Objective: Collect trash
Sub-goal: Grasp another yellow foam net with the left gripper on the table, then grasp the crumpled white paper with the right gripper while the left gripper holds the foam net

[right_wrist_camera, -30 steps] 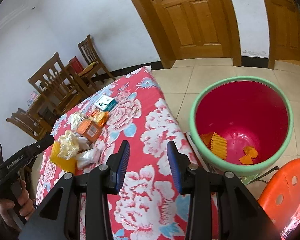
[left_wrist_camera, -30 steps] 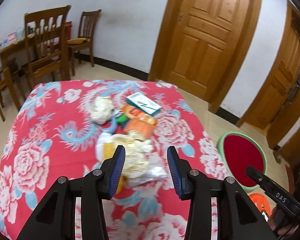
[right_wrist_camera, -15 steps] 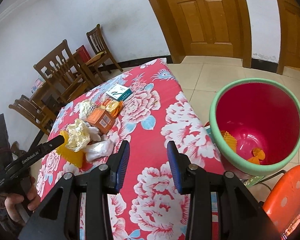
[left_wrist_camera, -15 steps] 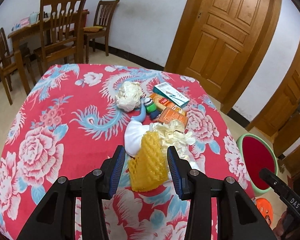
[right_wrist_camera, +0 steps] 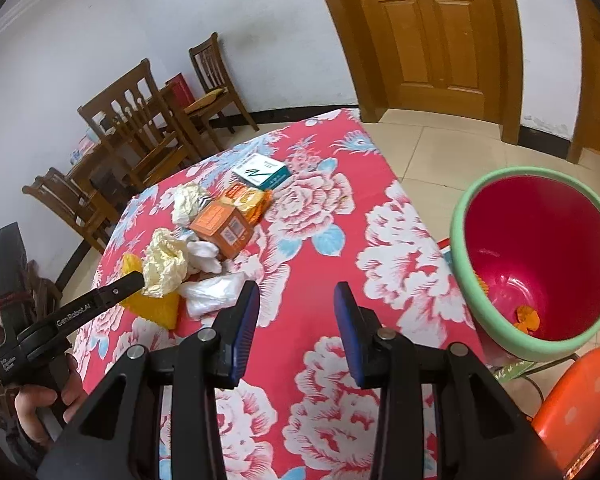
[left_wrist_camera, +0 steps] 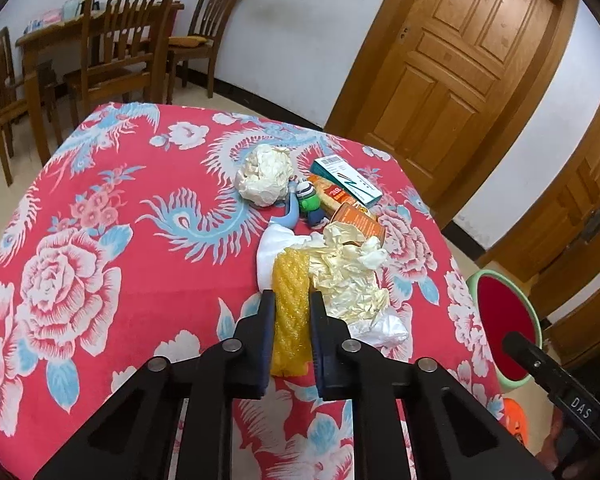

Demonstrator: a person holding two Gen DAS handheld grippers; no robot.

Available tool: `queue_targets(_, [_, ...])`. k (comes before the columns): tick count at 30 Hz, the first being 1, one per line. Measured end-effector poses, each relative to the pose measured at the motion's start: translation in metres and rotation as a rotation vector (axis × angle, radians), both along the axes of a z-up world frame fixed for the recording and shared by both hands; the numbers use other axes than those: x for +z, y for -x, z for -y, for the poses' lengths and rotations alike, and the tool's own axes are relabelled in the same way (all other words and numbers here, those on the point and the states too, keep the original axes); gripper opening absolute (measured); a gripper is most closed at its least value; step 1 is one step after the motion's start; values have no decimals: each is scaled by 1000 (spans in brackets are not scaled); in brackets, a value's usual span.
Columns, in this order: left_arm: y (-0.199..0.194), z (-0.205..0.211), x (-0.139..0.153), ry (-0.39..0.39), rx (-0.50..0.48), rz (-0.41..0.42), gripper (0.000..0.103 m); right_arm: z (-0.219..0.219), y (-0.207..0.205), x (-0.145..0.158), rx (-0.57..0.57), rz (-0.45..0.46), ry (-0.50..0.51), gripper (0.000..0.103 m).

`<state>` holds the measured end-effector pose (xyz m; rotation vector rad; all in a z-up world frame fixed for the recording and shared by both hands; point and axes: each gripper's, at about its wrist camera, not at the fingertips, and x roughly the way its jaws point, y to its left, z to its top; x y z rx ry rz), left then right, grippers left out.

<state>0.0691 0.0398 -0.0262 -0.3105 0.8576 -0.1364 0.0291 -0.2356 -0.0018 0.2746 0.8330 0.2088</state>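
Left gripper [left_wrist_camera: 291, 312] had its fingers just clamped shut on the yellow foam net [left_wrist_camera: 290, 300], low centre of the left wrist frame. The net's near end was squeezed between the pads and the rest lay on the counter [left_wrist_camera: 100, 200], not lifted yet by the look of it. It sat at the near edge of the trash pile, likely why it got picked first.

Behind it, toward upper right of that frame, were the crumpled cream wrapper [left_wrist_camera: 348, 268], clear plastic bag [left_wrist_camera: 380, 326], orange box [left_wrist_camera: 358, 220], teal box [left_wrist_camera: 346, 180] and white paper wad [left_wrist_camera: 265, 178], all untouched.

Right gripper [right_wrist_camera: 296, 316] hovered over bare cloth, fingers parted, nothing between them.

The red bin [right_wrist_camera: 540, 256] stood off the counter at the frame's right, a few orange scraps already inside. Probably the drop target.
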Motion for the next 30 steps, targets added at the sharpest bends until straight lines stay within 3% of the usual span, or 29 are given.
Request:
queue_targets(19, [21, -61, 19, 7, 136, 70, 14, -91, -22, 7, 216, 10, 39, 41])
queue_targets(30, [29, -93, 10, 27, 198, 58, 14, -138, -29, -17, 322, -51, 67, 44])
